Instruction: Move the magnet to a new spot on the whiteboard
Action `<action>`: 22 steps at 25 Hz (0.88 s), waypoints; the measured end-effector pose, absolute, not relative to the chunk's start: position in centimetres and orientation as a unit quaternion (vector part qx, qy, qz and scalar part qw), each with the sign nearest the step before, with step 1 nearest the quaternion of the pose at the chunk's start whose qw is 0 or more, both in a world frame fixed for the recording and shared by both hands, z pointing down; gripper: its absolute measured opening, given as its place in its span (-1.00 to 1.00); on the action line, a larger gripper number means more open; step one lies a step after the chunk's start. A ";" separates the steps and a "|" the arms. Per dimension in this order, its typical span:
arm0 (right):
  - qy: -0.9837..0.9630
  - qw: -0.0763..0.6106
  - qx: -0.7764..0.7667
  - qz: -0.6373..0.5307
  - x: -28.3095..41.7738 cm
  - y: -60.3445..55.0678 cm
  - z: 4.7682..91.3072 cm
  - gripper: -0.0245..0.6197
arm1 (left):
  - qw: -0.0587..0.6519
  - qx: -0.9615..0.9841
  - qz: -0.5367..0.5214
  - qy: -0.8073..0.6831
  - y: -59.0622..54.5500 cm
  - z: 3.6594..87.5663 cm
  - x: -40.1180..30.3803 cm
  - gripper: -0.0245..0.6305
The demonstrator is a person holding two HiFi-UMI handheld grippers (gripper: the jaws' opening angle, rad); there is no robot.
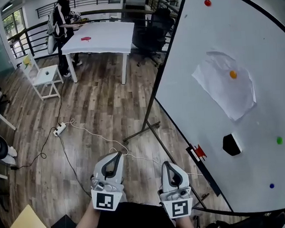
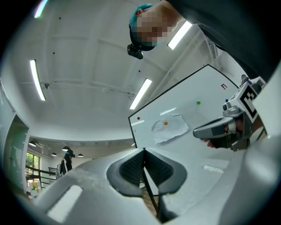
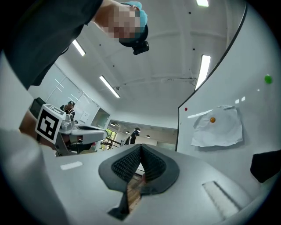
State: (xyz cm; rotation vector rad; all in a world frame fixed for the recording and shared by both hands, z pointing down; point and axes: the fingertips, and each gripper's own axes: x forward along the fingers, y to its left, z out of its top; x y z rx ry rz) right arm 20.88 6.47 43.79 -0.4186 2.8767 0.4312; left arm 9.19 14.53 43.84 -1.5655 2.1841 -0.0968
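Note:
The whiteboard (image 1: 244, 42) stands to my right and leans away. It carries a red magnet (image 1: 207, 2) near the top, an orange magnet (image 1: 233, 74) pinning a white paper sheet (image 1: 225, 89), a green magnet (image 1: 279, 140) and a small blue magnet (image 1: 271, 186). A black eraser (image 1: 231, 144) sticks to the board below the paper. My left gripper (image 1: 117, 155) and right gripper (image 1: 166, 163) are held low over the floor, well short of the board. Both are shut with nothing between the jaws. The orange magnet (image 3: 212, 119) also shows in the right gripper view.
The board's metal stand foot (image 1: 142, 131) reaches across the wooden floor. A white power strip with its cable (image 1: 60, 129) lies to the left. Farther back are a white table (image 1: 99, 36) with a person (image 1: 64, 24) beside it, a white chair (image 1: 41, 74) and a black office chair (image 1: 152, 33).

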 end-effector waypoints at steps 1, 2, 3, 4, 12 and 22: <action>0.973 0.101 -0.148 0.148 20.1 6.2 43.7 -0.92 | 0.227 -0.573 -0.034 0.787 14.1 43.7 8.3 -0.92; 0.972 0.101 -0.154 0.149 19.3 5.9 43.6 -0.92 | 0.228 -0.578 -0.032 0.783 13.7 43.7 7.5 -0.92; 0.971 0.099 -0.161 0.148 18.5 5.7 43.6 -0.92 | 0.230 -0.582 -0.030 0.779 13.4 43.6 6.7 -0.92; 0.970 0.098 -0.168 0.147 17.8 5.4 43.7 -0.92 | 0.231 -0.587 -0.028 0.776 13.1 43.6 5.9 -0.92; 0.960 0.106 -0.207 0.158 11.4 4.3 42.8 -0.92 | 0.252 -0.614 -0.020 0.748 12.1 42.5 -0.3 -0.92; 0.956 0.101 -0.224 0.160 6.2 4.3 42.9 -0.92 | 0.250 -0.624 -0.013 0.740 11.8 43.1 -6.3 -0.92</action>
